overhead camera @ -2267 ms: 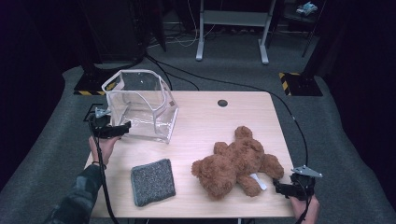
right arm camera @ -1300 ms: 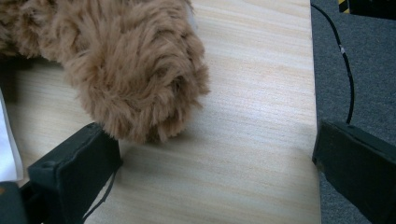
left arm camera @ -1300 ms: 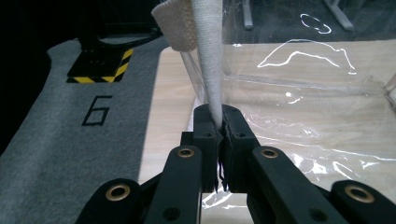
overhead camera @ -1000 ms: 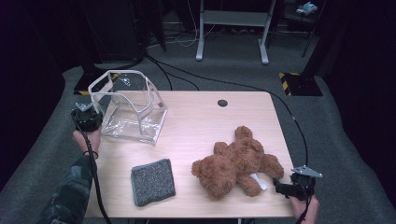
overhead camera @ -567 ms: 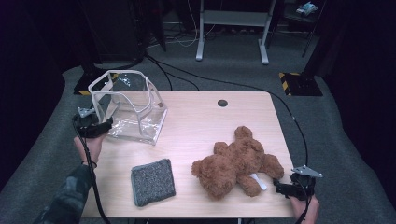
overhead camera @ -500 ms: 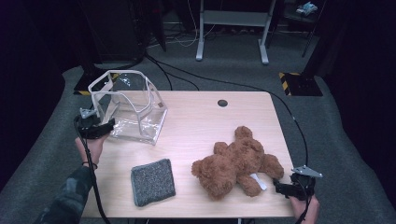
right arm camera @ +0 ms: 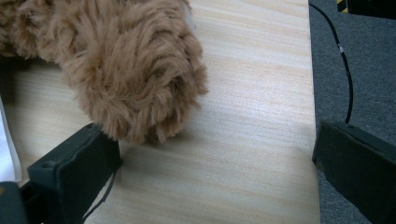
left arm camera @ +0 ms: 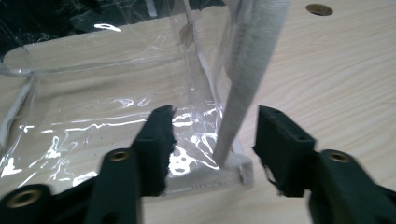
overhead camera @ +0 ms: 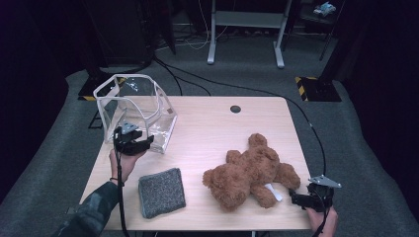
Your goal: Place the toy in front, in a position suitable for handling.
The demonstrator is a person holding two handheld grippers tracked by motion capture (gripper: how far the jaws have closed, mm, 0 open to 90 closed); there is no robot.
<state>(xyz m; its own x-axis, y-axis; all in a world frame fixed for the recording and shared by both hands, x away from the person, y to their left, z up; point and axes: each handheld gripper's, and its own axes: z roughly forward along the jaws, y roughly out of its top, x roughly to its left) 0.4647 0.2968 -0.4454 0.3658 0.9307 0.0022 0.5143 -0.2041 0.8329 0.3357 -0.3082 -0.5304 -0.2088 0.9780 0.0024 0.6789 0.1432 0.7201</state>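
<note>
A clear plastic bag [overhead camera: 136,104] with white-trimmed edges stands open at the table's far left. My left gripper [overhead camera: 144,143] is at its near right corner. In the left gripper view that gripper [left arm camera: 212,140] is open, and the bag's white corner seam [left arm camera: 243,79] rises between the two jaws without being pinched. A brown teddy bear [overhead camera: 249,170] lies on the right half of the table. My right gripper [overhead camera: 296,199] sits at the near right edge beside the bear's leg [right arm camera: 140,70]. It stands wide open [right arm camera: 215,154], with its left jaw just under the fur.
A grey square cloth [overhead camera: 161,192] lies near the front edge, between the bag and the bear. A round cable hole [overhead camera: 235,108] sits at the back of the wooden table [overhead camera: 212,133]. Cables trail over the dark carpet, and a metal stand is behind.
The left gripper has moved from the bag's left side rightward along its front to the near right corner. Bag, bear, cloth and right gripper have stayed put over the last second.
</note>
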